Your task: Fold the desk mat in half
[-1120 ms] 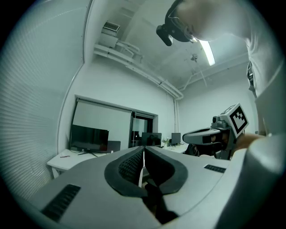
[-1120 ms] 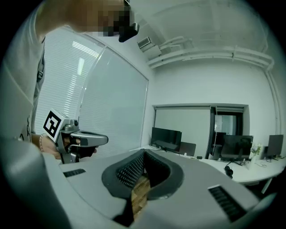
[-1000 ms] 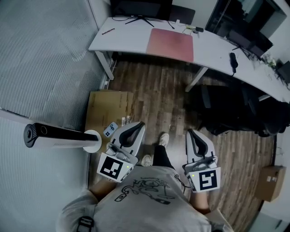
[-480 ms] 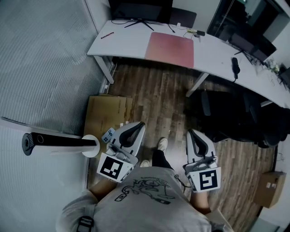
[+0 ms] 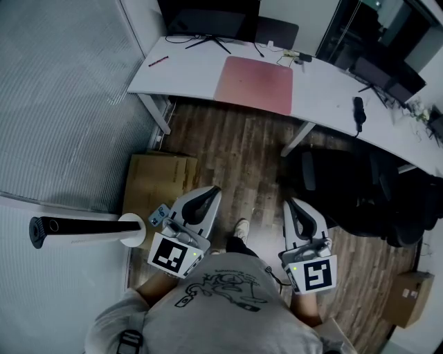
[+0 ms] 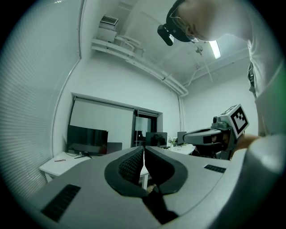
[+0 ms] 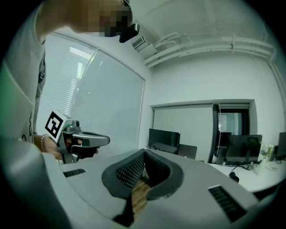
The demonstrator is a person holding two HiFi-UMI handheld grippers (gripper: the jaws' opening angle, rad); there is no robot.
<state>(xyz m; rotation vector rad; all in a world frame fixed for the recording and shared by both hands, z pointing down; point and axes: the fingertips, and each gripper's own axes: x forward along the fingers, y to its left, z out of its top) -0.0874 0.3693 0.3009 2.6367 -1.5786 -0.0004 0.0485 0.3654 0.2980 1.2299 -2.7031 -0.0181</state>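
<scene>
The pink rectangular desk mat (image 5: 255,84) lies unfolded on the white desk (image 5: 187,69), upper centre. Your left gripper (image 5: 208,195) and right gripper (image 5: 292,207) are closed and empty, as it is out of reach.

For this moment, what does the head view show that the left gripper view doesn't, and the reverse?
Only the head view: the pink desk mat lying flat on the white desk, the wooden floor, a cardboard box and a black office chair. Only the left gripper view: the ceiling light, ceiling pipes, and the left tongs shut with nothing between them. Both: that desk, the black monitor, the red pen and the right tongs.
</scene>
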